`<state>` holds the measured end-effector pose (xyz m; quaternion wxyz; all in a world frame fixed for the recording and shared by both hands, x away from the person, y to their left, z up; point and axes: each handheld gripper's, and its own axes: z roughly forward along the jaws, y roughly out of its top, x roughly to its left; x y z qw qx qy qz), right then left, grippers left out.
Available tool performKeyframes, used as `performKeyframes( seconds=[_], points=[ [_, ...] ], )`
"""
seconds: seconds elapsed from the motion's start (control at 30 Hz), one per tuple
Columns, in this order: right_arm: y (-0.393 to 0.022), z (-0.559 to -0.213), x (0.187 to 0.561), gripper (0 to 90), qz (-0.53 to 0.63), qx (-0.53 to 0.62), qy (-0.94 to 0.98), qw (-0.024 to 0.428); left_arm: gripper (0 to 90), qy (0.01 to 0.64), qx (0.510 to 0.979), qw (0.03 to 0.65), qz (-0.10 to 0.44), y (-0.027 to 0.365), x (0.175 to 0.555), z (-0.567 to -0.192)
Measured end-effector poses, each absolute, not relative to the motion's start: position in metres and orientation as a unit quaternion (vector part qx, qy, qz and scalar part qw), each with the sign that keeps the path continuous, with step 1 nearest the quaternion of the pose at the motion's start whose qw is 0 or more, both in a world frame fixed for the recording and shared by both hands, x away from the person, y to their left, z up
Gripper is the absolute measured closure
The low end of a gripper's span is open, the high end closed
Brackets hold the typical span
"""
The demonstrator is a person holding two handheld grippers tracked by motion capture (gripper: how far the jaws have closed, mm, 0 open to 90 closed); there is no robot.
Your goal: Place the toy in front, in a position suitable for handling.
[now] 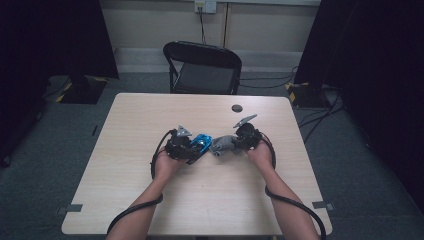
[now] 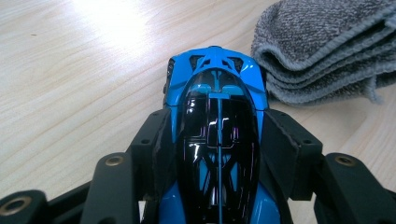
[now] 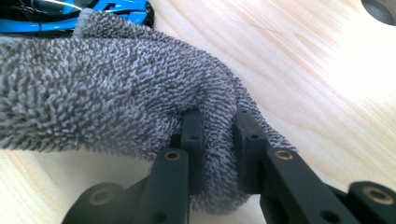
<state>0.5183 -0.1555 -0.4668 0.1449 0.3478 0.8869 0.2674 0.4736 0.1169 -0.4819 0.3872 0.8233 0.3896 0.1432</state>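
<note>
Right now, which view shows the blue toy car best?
The left gripper view: the blue toy car lies close up, clamped between black jaws. The high view shows it small; the right gripper view catches a sliver behind the grey cloth.

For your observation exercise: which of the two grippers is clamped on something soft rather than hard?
The right gripper: it pinches the folded grey cloth, while the left gripper grips the blue toy car.
</note>
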Motion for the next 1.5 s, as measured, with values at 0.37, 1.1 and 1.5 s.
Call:
performKeyframes(
  seconds=[0.37, 1.1, 1.5],
  points=[
    [-0.173, -0.466, 0.519, 76.6, 0.266, 0.369, 0.877, 0.155, 44.3, 0.392, 0.822, 0.387, 0.143, 0.117, 0.473, -0.482],
    [-0.2, -0.445, 0.486, 76.6, 0.307, 0.342, 0.874, 0.16, 44.2, 0.394, 0.823, 0.384, 0.139, 0.116, 0.474, -0.481],
    [-0.194, -0.442, 0.46, 76.7, 0.324, 0.295, 0.887, 0.147, 44.2, 0.396, 0.823, 0.382, 0.139, 0.116, 0.475, -0.48]
  ],
)
